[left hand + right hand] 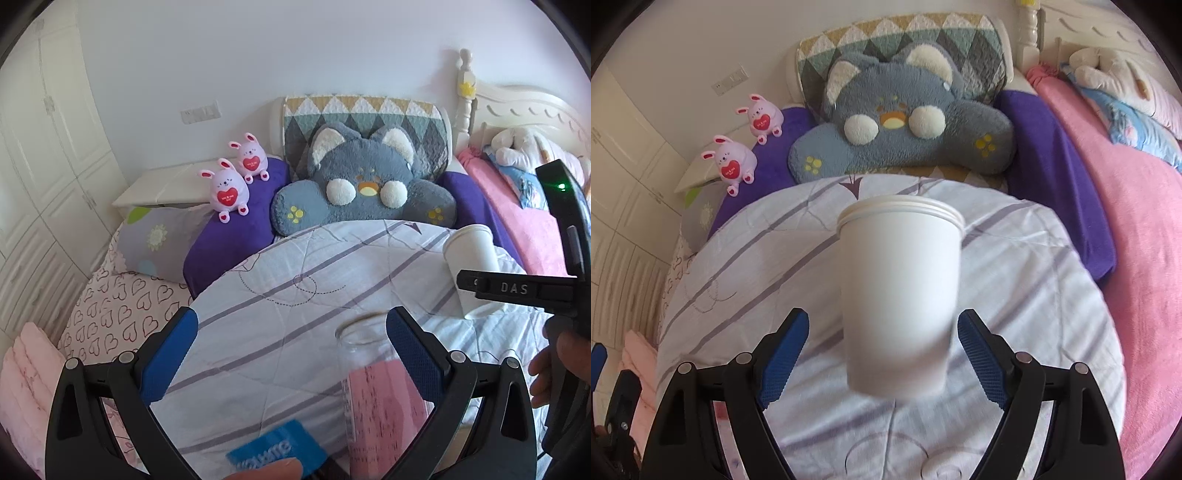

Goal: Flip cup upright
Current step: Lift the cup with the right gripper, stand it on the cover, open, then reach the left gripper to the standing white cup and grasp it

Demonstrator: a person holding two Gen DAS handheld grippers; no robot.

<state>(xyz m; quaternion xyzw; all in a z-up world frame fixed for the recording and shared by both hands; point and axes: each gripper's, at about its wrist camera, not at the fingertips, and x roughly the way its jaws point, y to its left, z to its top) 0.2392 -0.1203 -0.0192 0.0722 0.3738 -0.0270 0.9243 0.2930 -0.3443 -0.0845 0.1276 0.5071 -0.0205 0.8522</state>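
A white paper cup (900, 295) stands on the striped quilt (1015, 266), its rim at the top in the right wrist view. My right gripper (882, 354) is open, its blue pads either side of the cup's lower part with gaps on both sides. In the left wrist view the same cup (471, 254) stands at the right, partly behind the right gripper's black body (517, 288). My left gripper (291, 350) is open over the quilt; a clear jar with pink contents (376, 391) sits beside its right pad (413, 354).
A grey cat plush (365, 184) and two pink bunny toys (236, 177) line the headboard. A purple blanket (1056, 166) and a pink blanket (1137, 258) lie on the right. A blue card (277, 454) lies at the bottom near a fingertip.
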